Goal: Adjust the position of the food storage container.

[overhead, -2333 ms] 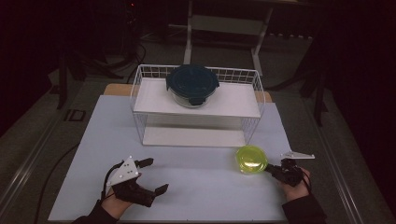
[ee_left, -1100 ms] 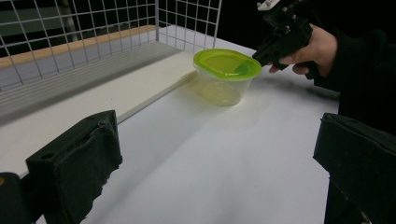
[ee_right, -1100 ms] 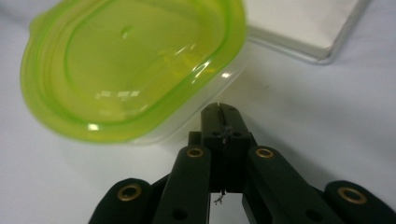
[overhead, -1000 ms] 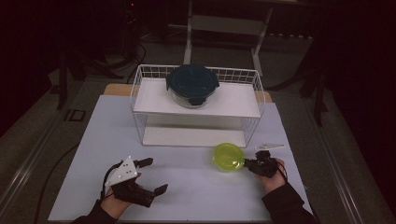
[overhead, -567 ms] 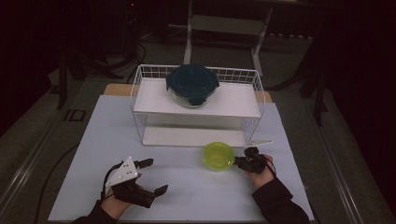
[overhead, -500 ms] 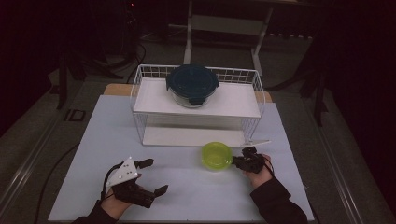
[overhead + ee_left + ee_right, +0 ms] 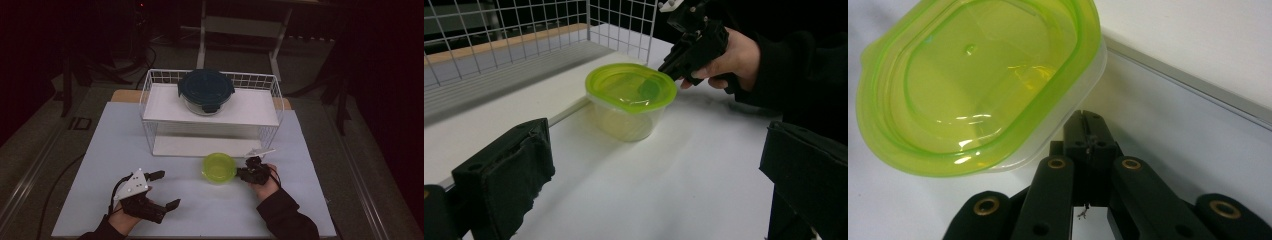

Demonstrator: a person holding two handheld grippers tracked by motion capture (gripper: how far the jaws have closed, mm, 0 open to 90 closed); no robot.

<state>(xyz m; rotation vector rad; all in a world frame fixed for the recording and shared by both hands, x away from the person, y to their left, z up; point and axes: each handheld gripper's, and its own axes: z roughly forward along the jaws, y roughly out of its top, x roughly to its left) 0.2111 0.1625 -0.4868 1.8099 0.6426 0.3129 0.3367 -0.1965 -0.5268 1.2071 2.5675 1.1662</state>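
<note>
The right gripper (image 7: 246, 173), jaws pressed together, touches the side of the green-lidded tub (image 7: 219, 167); the left gripper (image 7: 162, 190) gapes apart, well off.

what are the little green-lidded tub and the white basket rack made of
Tub: its body looks like thin, cloudy clear plastic, since the table shows faintly through it. Its green lid looks like glossy translucent plastic, with bright highlights on it. Basket rack: thin white wire in a grid, probably coated metal, though the coating is a guess.
</note>
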